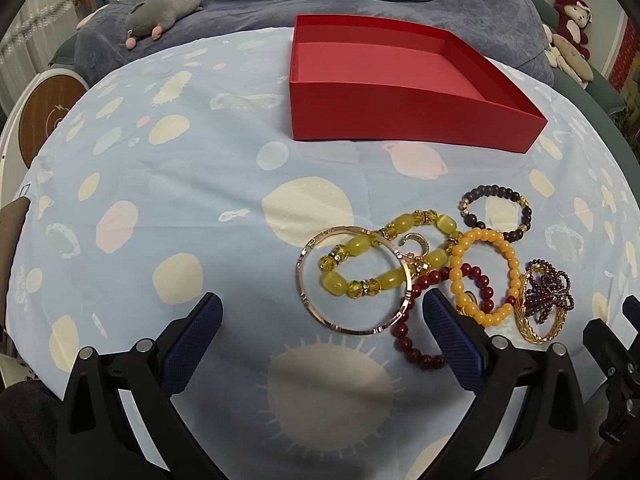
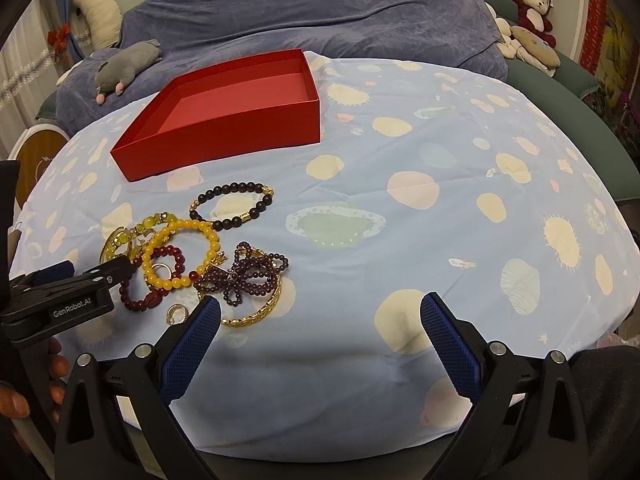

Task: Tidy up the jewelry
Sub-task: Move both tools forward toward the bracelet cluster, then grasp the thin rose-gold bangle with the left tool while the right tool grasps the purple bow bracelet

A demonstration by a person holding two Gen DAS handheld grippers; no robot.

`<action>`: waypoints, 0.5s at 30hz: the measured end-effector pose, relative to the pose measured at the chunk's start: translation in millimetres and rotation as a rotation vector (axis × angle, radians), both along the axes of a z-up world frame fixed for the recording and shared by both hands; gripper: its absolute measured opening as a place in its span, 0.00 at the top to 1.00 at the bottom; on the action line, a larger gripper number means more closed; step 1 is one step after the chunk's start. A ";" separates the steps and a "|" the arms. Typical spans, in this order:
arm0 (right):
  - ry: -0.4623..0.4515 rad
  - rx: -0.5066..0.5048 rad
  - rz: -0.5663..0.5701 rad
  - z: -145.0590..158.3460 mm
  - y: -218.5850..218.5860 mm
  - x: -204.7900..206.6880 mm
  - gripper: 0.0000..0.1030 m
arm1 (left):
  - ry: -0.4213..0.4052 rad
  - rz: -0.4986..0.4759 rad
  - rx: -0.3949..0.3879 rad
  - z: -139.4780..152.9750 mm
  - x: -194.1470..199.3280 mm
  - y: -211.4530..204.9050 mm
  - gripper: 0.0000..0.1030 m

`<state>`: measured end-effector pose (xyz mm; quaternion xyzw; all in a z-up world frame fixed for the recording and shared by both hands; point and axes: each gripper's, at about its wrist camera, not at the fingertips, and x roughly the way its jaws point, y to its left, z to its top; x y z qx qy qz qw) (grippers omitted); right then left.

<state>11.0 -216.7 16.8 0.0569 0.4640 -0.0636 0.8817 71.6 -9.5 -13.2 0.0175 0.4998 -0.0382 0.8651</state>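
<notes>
An empty red box (image 1: 400, 116) stands on the blue spotted cloth; it also shows in the right wrist view (image 2: 224, 136). In front of it lies a heap of jewelry: a rose-gold bangle (image 1: 316, 312), a yellow-green bead bracelet (image 1: 360, 258), an orange bead bracelet (image 1: 484, 276), a dark red bead bracelet (image 1: 416, 348), a black bead bracelet (image 1: 496, 210) and purple beads on a gold bangle (image 1: 548, 300). My left gripper (image 1: 320, 320) is open, low over the bangle. My right gripper (image 2: 320, 320) is open and empty, just right of the purple beads (image 2: 248, 276).
A blue-grey blanket (image 2: 320, 20) lies behind the cloth with a grey plush mouse (image 1: 164, 10). Red plush toys (image 2: 534, 4) sit at the far right. A round wooden-topped stand (image 1: 48, 116) is at the left edge.
</notes>
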 end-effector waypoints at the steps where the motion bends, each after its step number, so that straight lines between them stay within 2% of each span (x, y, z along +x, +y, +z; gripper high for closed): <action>1: 0.001 0.004 -0.003 -0.3 -0.7 0.2 0.07 | -0.001 -0.005 -0.005 -0.5 0.9 -0.8 0.11; 6: 0.006 0.013 -0.002 -1.7 -0.5 0.9 0.07 | -0.007 -0.023 -0.028 -1.1 2.1 -2.8 0.25; 10: 0.007 0.012 0.005 -1.9 1.0 1.1 0.07 | -0.020 -0.056 -0.056 3.0 1.1 -6.1 0.45; 15: 0.008 0.012 0.013 -0.6 2.2 0.5 0.07 | -0.017 -0.057 -0.089 5.7 -1.6 -5.8 0.46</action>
